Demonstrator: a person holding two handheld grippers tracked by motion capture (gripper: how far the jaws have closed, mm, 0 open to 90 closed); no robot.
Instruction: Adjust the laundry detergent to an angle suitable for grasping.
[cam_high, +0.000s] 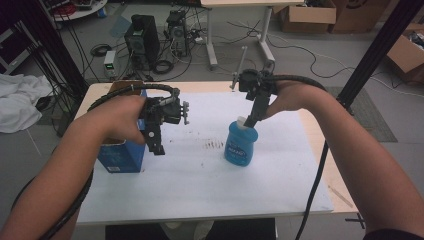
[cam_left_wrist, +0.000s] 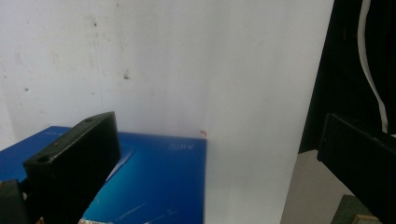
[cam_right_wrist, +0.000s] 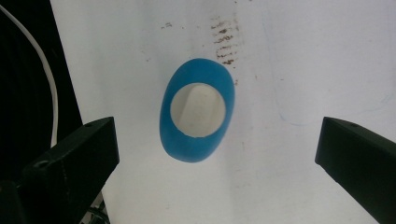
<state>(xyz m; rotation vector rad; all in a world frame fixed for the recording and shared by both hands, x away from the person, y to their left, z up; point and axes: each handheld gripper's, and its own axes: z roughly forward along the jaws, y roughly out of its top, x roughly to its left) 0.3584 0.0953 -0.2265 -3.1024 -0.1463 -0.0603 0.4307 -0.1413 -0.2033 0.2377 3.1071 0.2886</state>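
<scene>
Right gripper (cam_high: 248, 119) jaws wide above bottle (cam_right_wrist: 197, 116), nothing held: rigid, smooth, likely slippery plastic, best gripped at white cap (cam_right_wrist: 198, 109) neck.

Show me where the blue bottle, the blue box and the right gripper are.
Bottle (cam_high: 240, 147), high view, front label.
Box (cam_left_wrist: 163, 182), left gripper view, top face.
Right gripper (cam_right_wrist: 217, 154), right gripper view, midway between its open jaws.

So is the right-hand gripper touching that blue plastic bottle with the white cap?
Apart. In the right gripper view the right gripper has its jaws wide open, with white table visible between each jaw and the blue bottle.
</scene>
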